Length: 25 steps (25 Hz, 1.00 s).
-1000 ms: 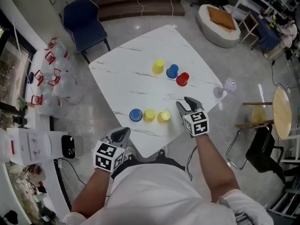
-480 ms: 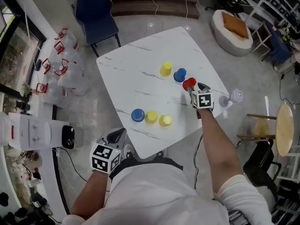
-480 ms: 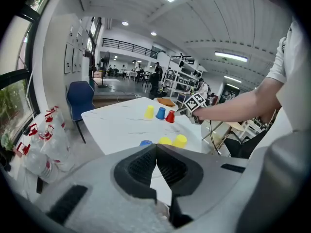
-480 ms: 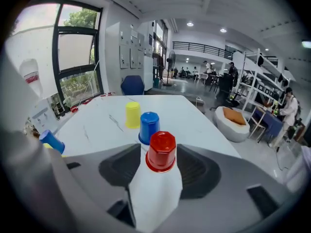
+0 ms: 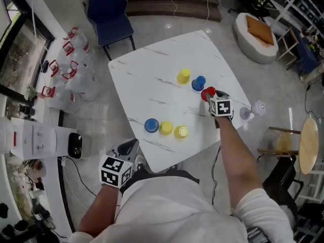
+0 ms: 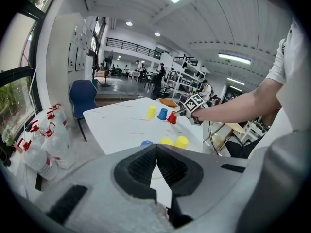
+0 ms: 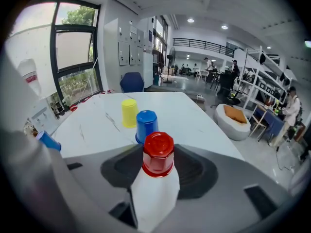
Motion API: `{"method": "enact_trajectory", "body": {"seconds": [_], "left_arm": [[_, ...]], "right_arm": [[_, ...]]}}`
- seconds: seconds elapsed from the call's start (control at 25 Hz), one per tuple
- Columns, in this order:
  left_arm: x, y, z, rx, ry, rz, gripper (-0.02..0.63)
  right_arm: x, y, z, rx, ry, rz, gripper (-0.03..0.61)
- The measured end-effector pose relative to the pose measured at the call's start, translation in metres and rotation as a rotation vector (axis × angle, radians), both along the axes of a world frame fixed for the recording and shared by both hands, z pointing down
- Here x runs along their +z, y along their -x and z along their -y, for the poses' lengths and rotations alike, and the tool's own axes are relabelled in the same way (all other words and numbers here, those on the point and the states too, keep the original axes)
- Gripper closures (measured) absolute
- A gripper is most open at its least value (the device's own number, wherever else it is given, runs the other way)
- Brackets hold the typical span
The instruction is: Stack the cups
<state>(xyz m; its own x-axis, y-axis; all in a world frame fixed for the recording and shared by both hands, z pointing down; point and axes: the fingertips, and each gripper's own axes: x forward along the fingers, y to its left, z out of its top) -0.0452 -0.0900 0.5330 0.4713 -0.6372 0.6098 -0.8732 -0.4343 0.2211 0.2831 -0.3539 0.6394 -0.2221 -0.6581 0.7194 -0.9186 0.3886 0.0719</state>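
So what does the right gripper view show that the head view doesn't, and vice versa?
Only the right gripper view: how the right gripper stands, its jaws having just been closing with the upturned red plastic cup between them, plus distant people. Only the head view: the left gripper and two yellow plastic cups in the near row. Both: the white marble table, that red cup, the blue plastic cup and yellow plastic cup behind it.

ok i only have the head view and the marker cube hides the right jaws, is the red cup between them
Observer: Yes. In the right gripper view the red cup stands upside down on the table between the right gripper's jaws, which have just been closing. Whether the pads press on it I cannot tell.
Operator: and the left jaws
Observer: In the left gripper view the left gripper has its jaw tips together, with nothing between them.
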Motion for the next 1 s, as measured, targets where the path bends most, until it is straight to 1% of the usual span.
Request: {"method": "enact_trajectory", "body": {"seconds": [0.2, 0.4, 0.52, 0.64, 0.8, 0.92, 1.0], "left_arm": [[-0.003, 0.001, 0.005, 0.031, -0.01, -0.006, 0.609], [-0.005, -0.004, 0.008, 0.089, -0.023, -0.019, 0.61], [-0.004, -0.005, 0.013, 0.134, -0.036, -0.022, 0.609], [-0.005, -0.003, 0.014, 0.167, -0.046, -0.026, 0.609], [-0.006, 0.002, 0.011, 0.194, -0.047, -0.032, 0.611], [-0.006, 0.005, 0.006, 0.212, -0.045, -0.036, 0.61], [-0.005, 0.007, 0.001, 0.222, -0.042, -0.035, 0.609]], "right_arm": [[-0.036, 0.015, -0.019, -0.028, -0.068, 0.023, 0.377], [-0.093, 0.051, -0.073, -0.118, -0.137, 0.048, 0.377], [-0.112, 0.08, -0.107, -0.165, -0.155, 0.068, 0.377], [-0.12, 0.114, -0.142, -0.21, -0.144, 0.091, 0.377], [-0.117, 0.163, -0.182, -0.303, -0.107, 0.095, 0.377], [-0.107, 0.195, -0.197, -0.365, -0.089, 0.074, 0.377], [-0.1, 0.212, -0.202, -0.389, -0.075, 0.068, 0.377]]}}
